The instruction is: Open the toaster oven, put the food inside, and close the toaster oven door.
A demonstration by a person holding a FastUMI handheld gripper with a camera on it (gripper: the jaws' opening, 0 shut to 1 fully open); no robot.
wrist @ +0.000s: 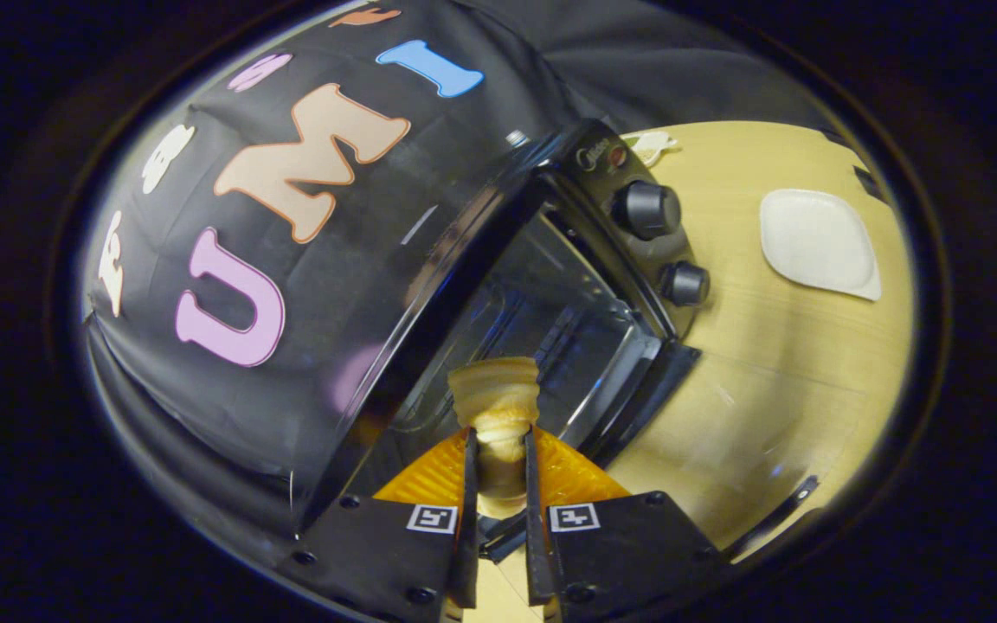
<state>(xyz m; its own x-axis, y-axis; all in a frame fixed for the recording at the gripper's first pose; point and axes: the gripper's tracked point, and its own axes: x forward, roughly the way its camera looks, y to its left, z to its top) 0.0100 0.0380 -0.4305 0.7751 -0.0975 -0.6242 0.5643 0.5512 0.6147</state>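
Observation:
My gripper [498, 450] is shut on a pale, ridged piece of food [495, 400] that looks like a pastry; both fingers press its sides and its top sticks out past the fingertips. Just beyond the food lies the black toaster oven [550, 285], seen tilted, with its cavity open and the rack inside. The oven's glass door [723, 450] hangs down flat over the wooden table to the right of my fingers. Two round knobs [650, 210] sit on the oven's control panel.
A white square plate [819, 242] lies empty on the wooden table [767, 363] beyond the oven's knobs. A small pale object [652, 145] rests near the oven's far corner. The black cloth wall stands close behind the oven.

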